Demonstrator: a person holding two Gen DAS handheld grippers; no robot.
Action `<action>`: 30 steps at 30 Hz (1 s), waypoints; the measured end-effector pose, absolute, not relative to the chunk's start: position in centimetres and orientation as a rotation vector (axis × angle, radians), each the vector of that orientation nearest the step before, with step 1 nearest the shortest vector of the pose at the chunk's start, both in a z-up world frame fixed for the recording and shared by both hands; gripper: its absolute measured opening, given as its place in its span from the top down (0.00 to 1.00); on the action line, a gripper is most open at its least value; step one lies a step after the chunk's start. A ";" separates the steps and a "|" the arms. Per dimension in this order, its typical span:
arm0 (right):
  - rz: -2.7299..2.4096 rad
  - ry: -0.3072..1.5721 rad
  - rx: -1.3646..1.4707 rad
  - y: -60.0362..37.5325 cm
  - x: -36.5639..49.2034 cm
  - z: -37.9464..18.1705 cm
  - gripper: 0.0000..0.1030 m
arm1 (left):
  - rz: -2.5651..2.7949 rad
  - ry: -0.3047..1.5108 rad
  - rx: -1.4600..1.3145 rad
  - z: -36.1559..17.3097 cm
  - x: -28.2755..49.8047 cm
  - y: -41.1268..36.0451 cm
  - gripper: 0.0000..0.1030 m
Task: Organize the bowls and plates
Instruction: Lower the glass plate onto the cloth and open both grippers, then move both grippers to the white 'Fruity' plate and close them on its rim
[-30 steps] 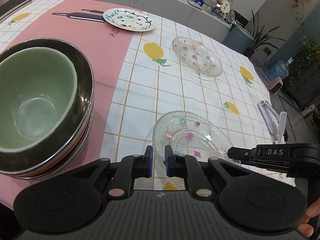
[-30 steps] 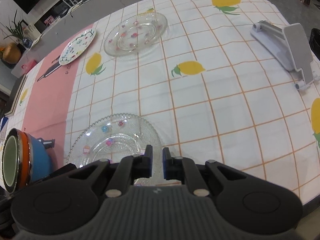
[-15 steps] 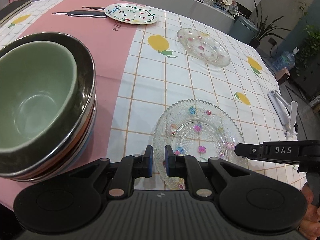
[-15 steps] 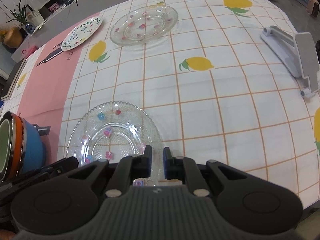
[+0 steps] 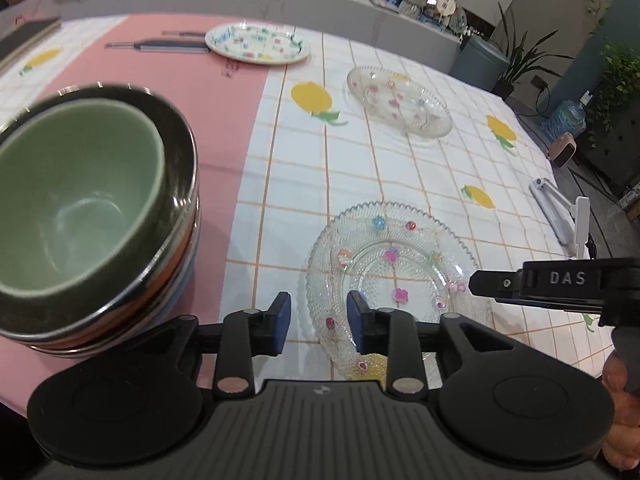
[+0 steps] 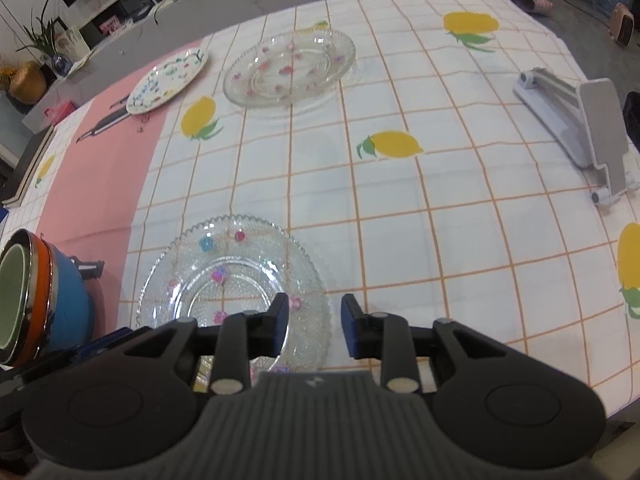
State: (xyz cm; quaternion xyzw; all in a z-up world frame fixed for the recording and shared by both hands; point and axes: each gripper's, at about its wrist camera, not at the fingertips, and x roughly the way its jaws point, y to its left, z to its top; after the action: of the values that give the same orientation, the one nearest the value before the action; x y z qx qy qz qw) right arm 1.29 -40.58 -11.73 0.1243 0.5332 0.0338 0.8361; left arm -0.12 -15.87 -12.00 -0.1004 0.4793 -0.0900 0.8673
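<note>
A clear glass plate with coloured flowers [image 5: 394, 276] [image 6: 224, 280] lies flat on the tablecloth near the front edge. My left gripper [image 5: 319, 322] is at its left rim and its jaws are opening. The rim shows in the gap, and the pads are off it. My right gripper [image 6: 314, 324] is at the plate's right rim, opening too, pads clear of the glass. A stack of bowls [image 5: 92, 200] [image 6: 40, 300], with a green one on top, stands to the left. A second glass plate [image 5: 400, 100] [image 6: 288, 68] and a white painted plate [image 5: 258, 42] [image 6: 168, 80] lie farther back.
A grey-white folding stand [image 6: 580, 132] [image 5: 560, 208] lies near the table's right edge. The tablecloth [image 6: 400, 208] is white checked with lemons and has a pink band on the left. A grey counter with plants and clutter runs behind the table.
Both pairs of jaws were shut at the near glass plate's rim and have now parted. The hands have hardly moved.
</note>
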 end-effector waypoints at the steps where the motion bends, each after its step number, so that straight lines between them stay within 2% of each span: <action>1: 0.065 1.119 0.257 -40.5 1.2 -11.6 0.67 | -0.192 0.996 -0.211 -11.7 -0.2 -15.9 0.60; 15: 0.074 1.023 0.175 -38.0 0.8 -9.6 0.65 | -0.314 0.932 -0.164 -5.0 0.2 -13.8 0.58; 17: 0.078 1.029 0.170 -37.4 1.0 -9.4 0.61 | -0.329 0.927 -0.159 -4.0 0.8 -12.9 0.58; 23: 0.089 1.068 0.264 -36.6 2.6 -8.7 0.60 | -0.345 0.922 -0.184 -1.8 2.8 -9.5 0.58; 30: 0.120 1.049 0.250 -34.3 5.9 -6.9 0.56 | -0.281 0.888 -0.179 0.4 6.8 -4.8 0.58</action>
State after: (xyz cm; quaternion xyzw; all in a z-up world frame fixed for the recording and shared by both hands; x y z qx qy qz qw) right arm 5.86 -34.32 -6.92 0.1190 0.4993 0.0569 0.8563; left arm 6.78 -4.76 0.43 -0.0863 0.4274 -0.1355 0.8897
